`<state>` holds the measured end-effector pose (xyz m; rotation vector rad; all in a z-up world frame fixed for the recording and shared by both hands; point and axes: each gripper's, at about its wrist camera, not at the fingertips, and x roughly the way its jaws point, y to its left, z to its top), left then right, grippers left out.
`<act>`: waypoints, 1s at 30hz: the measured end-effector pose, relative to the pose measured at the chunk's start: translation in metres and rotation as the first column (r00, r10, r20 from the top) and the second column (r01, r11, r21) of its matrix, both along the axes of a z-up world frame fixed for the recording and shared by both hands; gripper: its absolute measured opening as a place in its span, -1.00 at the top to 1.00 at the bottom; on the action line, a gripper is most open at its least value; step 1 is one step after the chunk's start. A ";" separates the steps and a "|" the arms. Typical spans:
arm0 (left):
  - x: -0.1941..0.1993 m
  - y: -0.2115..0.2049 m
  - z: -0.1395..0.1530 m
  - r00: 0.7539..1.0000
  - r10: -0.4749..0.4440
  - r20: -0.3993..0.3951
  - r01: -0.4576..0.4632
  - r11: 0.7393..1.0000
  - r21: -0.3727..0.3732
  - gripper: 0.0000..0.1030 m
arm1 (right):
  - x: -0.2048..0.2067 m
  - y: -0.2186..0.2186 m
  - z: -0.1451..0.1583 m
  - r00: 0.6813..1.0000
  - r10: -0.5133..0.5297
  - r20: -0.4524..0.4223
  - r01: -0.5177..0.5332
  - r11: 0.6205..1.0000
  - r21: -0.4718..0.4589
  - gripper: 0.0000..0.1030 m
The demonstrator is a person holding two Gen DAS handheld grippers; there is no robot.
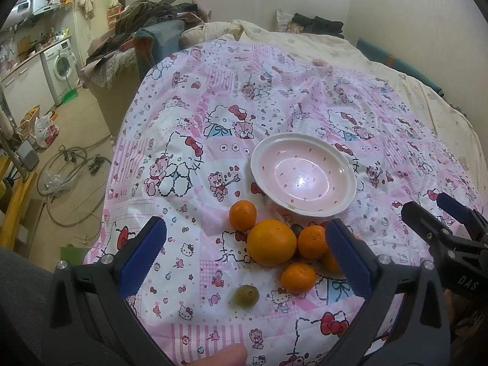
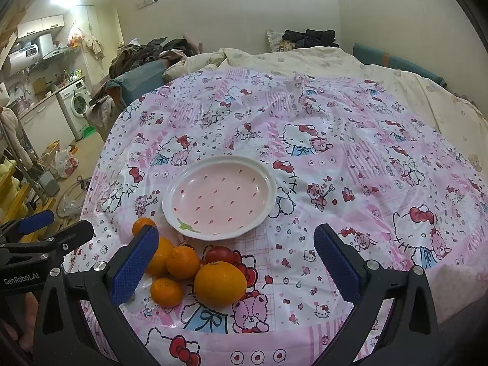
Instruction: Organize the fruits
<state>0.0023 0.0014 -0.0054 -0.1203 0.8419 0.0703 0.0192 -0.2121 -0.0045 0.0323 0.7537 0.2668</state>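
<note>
Glossy cartoon-print plastic sheet (image 1: 189,116) over bed. Round pink speckled bowl (image 1: 303,174), empty. Smooth oranges (image 1: 271,242) clustered just beside it. Left tongs (image 1: 247,259) and right tongs (image 2: 236,259) wide open, holding nothing; blue ribbed pads (image 1: 143,257).

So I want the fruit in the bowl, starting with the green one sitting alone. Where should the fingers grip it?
Grip the green fruit across its middle, coming from above with the open left gripper. It is round and sits apart from the oranges, so both sides look free for the fingers.
</note>
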 end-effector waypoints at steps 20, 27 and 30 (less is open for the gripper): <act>0.000 0.004 -0.001 1.000 0.001 -0.001 -0.001 1.000 0.003 -0.99 | -0.001 -0.001 -0.005 1.000 -0.005 -0.011 0.005 1.000 0.013 -1.00; 0.000 0.002 -0.001 1.000 0.000 -0.002 0.000 1.000 0.006 -0.99 | 0.004 -0.003 -0.004 1.000 -0.002 -0.020 0.003 1.000 0.016 -1.00; 0.000 0.002 -0.001 1.000 0.001 -0.002 -0.001 1.000 0.006 -0.99 | 0.003 -0.003 -0.004 1.000 -0.002 -0.020 0.002 1.000 0.012 -1.00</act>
